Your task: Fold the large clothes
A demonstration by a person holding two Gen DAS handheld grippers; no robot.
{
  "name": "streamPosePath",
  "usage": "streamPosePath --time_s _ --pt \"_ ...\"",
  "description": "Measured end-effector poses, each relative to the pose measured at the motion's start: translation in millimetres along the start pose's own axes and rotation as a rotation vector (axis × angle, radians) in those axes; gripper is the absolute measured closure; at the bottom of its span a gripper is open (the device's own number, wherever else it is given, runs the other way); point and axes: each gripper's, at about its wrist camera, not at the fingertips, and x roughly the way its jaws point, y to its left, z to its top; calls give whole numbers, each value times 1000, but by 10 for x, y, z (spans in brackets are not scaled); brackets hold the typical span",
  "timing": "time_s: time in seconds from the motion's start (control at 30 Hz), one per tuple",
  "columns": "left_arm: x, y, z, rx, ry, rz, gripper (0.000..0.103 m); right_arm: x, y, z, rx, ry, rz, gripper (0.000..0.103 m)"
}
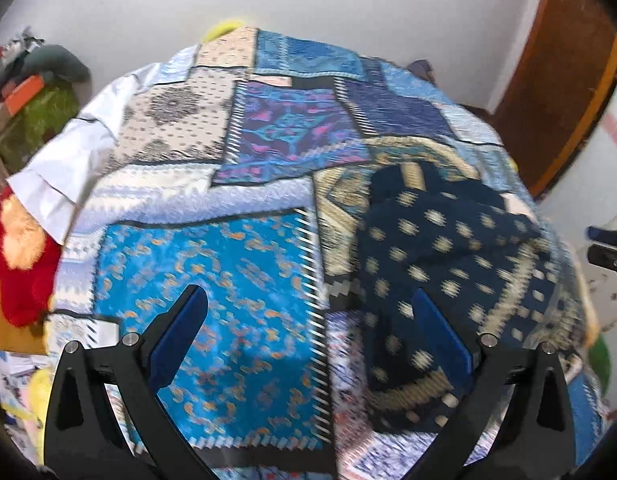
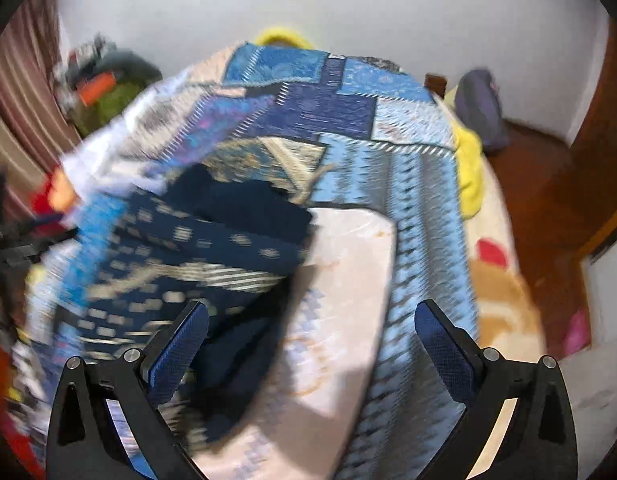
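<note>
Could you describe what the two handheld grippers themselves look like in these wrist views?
Both match: the left gripper and right gripper have black angular plastic arms with triangular cut-outs, silver round pins at the joints, and blue textured pads lining two fingers. No cables or sleeves show.

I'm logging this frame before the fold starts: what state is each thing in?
Left gripper: open, holding nothing, above the cloth.
Right gripper: open, holding nothing, above the cloth.
Patchwork cloth: spread out over the bed, not folded flat.
Navy dotted part: bunched and rumpled on top.
Pale underside: turned up, showing.
Wooden door: state unclear.
</note>
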Motion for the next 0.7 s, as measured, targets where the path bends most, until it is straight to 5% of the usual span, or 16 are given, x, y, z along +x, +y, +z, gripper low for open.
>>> streamPosePath --time_s 0.13,0.2,0.33,0.43,0.7 --pt "126 -156 -164 -27 74 -130 0 134 17 -108 180 98 277 0" --pt "311 -212 -242 -59 134 -206 0 349 36 -202 225 171 339 0" --pt "634 -220 -272 -160 205 -326 0 807 112 -315 217 273 299 0" --pt "856 -182 -217 -240 254 -416 0 1004 115 -305 242 292 353 0" --pt "1182 -387 -34 -240 268 -462 0 1218 297 -125 180 248 365 0"
